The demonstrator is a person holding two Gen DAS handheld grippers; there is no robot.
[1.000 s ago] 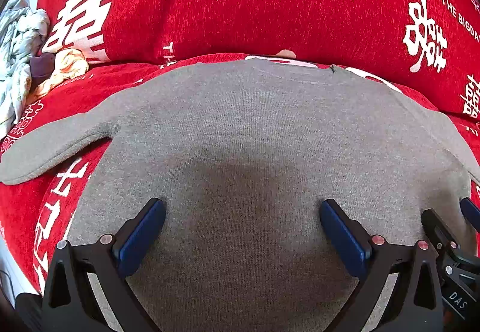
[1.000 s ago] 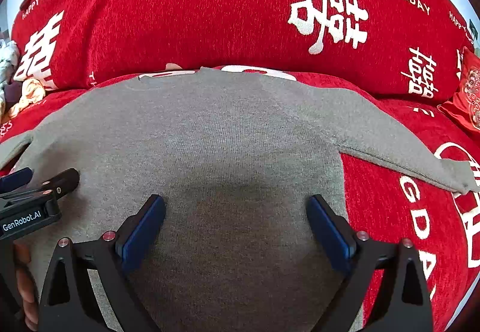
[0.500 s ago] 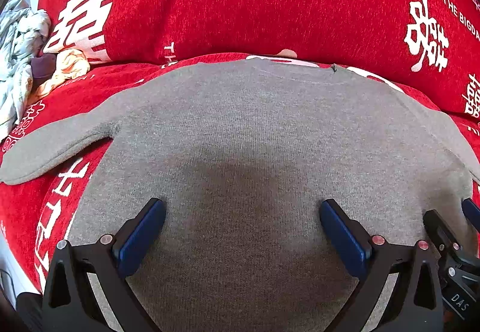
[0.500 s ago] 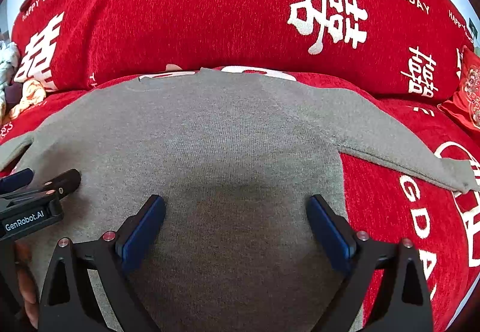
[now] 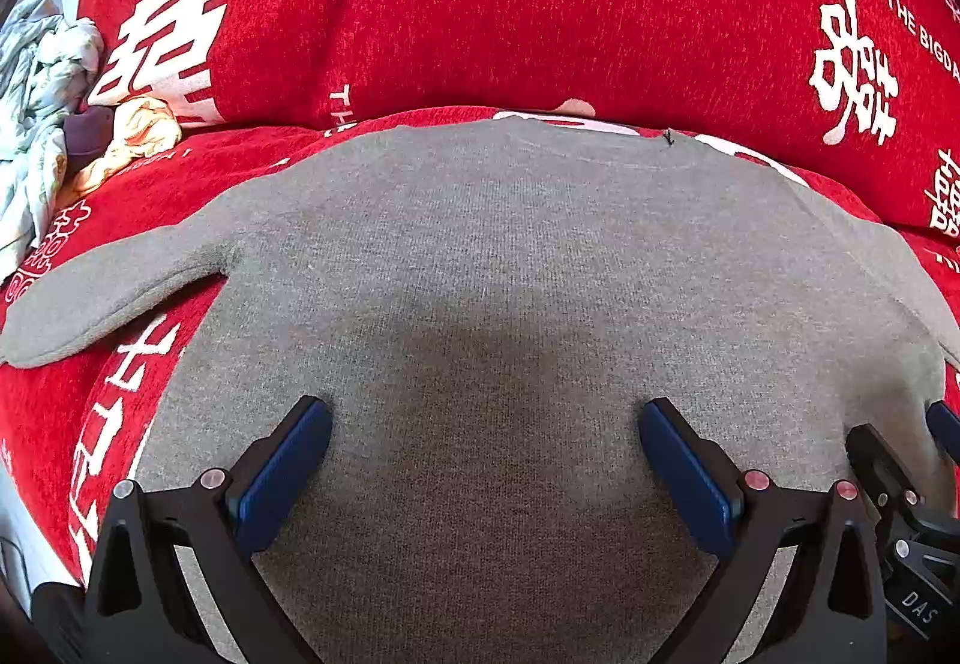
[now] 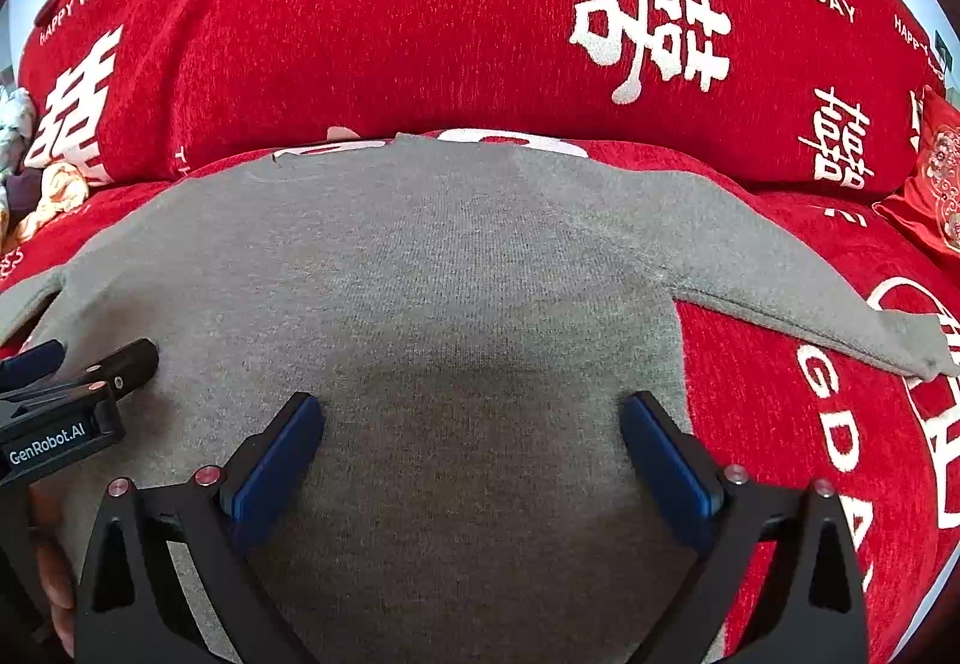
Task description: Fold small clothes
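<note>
A small grey knit sweater (image 5: 492, 268) lies flat on a red sofa seat, neckline toward the backrest. Its left sleeve (image 5: 114, 298) spreads out to the left. Its right sleeve (image 6: 804, 298) spreads out to the right. My left gripper (image 5: 483, 418) hovers open over the lower left of the sweater body, nothing between its blue pads. My right gripper (image 6: 471, 412) hovers open over the lower right of the body (image 6: 456, 274), near the side seam. Each gripper shows at the edge of the other's view. The sweater's hem is hidden below the fingers.
The red sofa backrest (image 5: 510, 4) with white lettering rises just behind the neckline. A heap of light clothes (image 5: 42, 88) and an orange cloth (image 5: 132, 136) lie at the far left. A red patterned cushion (image 6: 936, 184) sits at the far right.
</note>
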